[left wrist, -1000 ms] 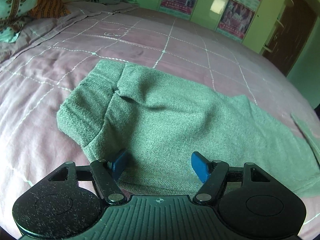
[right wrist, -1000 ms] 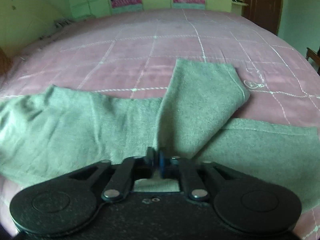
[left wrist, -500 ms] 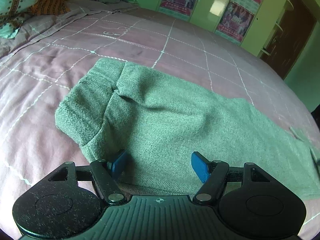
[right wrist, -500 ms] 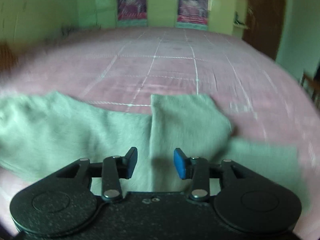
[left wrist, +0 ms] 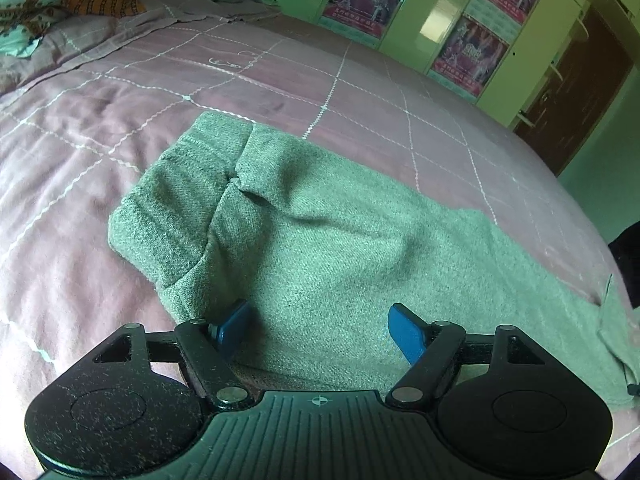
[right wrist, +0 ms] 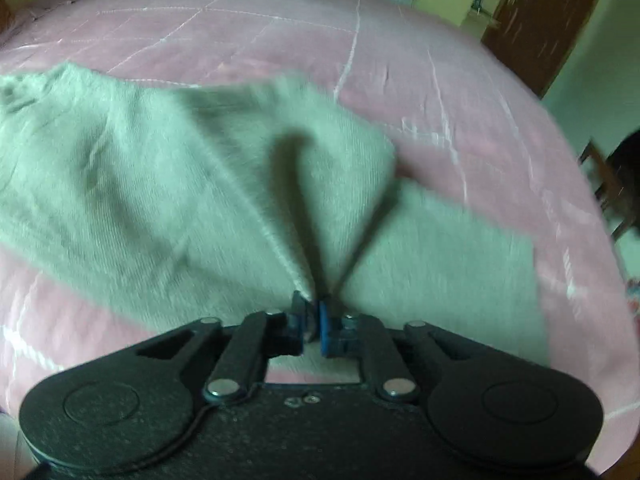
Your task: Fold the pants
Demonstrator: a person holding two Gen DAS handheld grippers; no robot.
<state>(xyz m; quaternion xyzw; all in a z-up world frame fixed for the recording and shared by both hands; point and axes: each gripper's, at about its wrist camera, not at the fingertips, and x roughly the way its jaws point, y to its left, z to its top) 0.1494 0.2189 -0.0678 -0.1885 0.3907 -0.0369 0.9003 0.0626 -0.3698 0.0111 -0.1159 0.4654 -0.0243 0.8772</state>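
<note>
Pants (left wrist: pixel 340 248): spread on bed (left wrist: pixel 280 80), waist ahead of left tongs (left wrist: pixel 316 326), whose jaws are opening over cloth; leg pinched in closing right tongs (right wrist: pixel 312 316). Folding judged barely begun, folds outstanding

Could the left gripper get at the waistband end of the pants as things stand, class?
Probably yes. The left gripper has its jaws opening over the pants, nothing pinched between them. The waistband lies flat on the bedspread, just ahead and to the left in the left wrist view, uncovered.
</note>
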